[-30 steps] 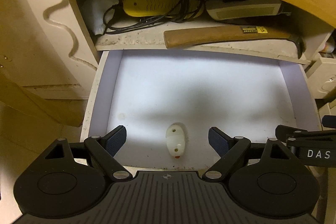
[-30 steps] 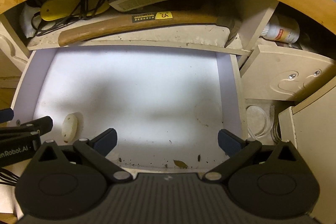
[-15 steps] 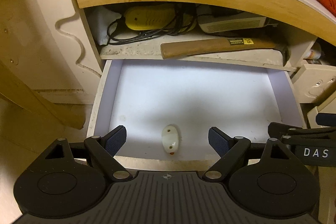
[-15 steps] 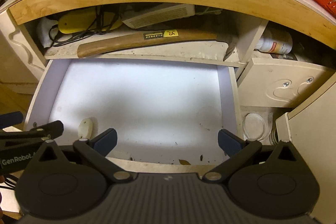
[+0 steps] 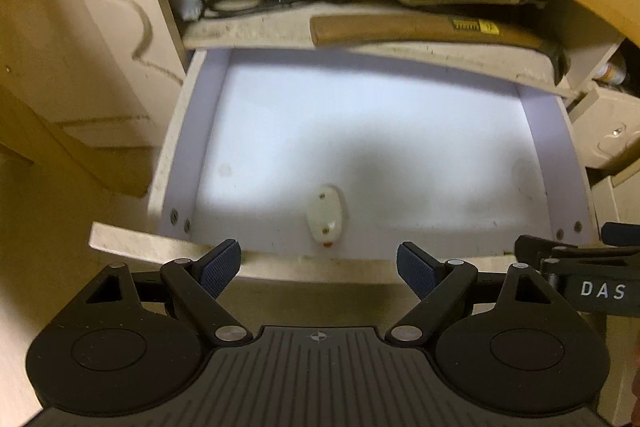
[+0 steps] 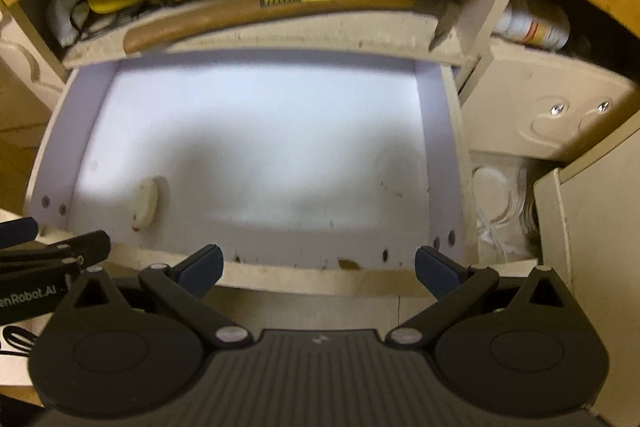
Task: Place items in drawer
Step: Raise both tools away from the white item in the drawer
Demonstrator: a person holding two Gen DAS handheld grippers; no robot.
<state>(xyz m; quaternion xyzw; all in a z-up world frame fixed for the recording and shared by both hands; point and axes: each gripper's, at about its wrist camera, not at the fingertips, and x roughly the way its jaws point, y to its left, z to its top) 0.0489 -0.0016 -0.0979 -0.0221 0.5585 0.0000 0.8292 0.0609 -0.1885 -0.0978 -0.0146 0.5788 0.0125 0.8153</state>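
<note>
one open drawer [image 5: 552,163], one white oval item [image 5: 325,218], one hammer [image 5: 420,29], two grippers [image 5: 319,269]

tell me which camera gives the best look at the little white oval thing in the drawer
The left wrist view: the white oval piece lies near centre, its two dots and red tip showing. The right wrist view catches it off to the left, blurrier and more side-on.

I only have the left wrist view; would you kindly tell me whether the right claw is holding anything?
Observer: No, the right claw is open and empty, before the drawer.
Operator: Is anything beside the drawer's right wall?
Observer: Yes, a pale coiled bundle lies outside it.
Operator: Any debris inside?
Observer: A brown scrap lies against the front wall.
</note>
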